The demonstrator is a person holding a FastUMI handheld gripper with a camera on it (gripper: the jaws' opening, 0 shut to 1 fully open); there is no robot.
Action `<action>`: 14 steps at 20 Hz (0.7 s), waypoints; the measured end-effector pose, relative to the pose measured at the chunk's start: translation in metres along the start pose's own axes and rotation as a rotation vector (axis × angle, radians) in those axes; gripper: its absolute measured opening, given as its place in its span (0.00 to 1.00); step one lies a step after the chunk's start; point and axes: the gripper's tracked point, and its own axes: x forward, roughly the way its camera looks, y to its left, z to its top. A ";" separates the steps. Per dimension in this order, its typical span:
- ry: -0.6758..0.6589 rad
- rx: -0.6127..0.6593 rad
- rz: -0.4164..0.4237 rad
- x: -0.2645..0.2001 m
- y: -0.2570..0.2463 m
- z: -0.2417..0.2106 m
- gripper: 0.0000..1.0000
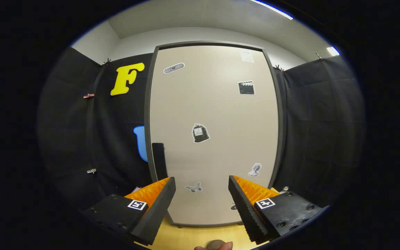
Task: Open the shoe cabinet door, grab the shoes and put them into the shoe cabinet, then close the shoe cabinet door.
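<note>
The tongs point(202, 185) are spread wide with nothing between their fingers, pointed straight at the tall beige shoe cabinet door with a dark grey frame point(214, 114), which stands shut just beyond them. A black upright handle point(159, 160) sits on the door's left edge, slightly above and ahead of the left finger. Small black-and-white stickers point(200, 133) dot the door panel. Beneath the fingers lies a light wooden floor point(189, 238), and a fingertip of the person's hand point(217, 246) shows at the very bottom between them.

Claw point(201, 184) with ribbed pads, square tag markers, screwed mounts
</note>
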 end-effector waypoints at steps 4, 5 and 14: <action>-0.004 0.011 0.022 0.032 0.033 -0.005 0.98; -0.004 0.018 0.031 0.039 0.042 -0.007 0.98; 0.002 0.016 0.035 0.107 0.085 -0.033 0.96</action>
